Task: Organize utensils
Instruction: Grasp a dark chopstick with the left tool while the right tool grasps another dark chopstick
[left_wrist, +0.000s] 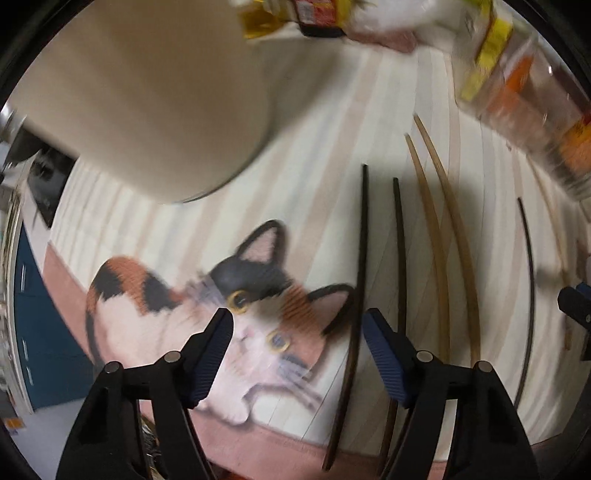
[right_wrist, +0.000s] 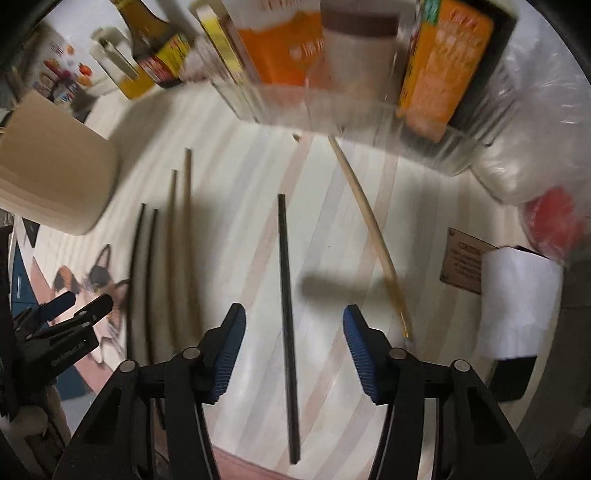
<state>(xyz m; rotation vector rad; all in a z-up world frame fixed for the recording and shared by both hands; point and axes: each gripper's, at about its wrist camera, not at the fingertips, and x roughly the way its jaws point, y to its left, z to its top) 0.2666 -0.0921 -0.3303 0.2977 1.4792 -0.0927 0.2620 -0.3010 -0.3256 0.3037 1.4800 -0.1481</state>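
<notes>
Chopsticks are lying apart on the striped mat (right_wrist: 332, 236): a black one (right_wrist: 286, 314) is sitting between the right gripper (right_wrist: 293, 332)'s unclenched, empty jaws, another (left_wrist: 356, 295) inside the left gripper (left_wrist: 297, 336)'s, also unclenched. Closing off-centre (thin, slippery sticks) is risking rolling them away.

blur and cut-off edges in both wrist views

the bottles (left_wrist: 306, 18) at twelve o'clock in the left view are running off the top edge, labels smearing unreadable. the clear container (right_wrist: 351, 103) at twelve o'clock in the right view is blurring. the brown plaque (right_wrist: 463, 266) at three o'clock is showing print too small to read, a white paper roll (right_wrist: 517, 306) covering its edge.
</notes>
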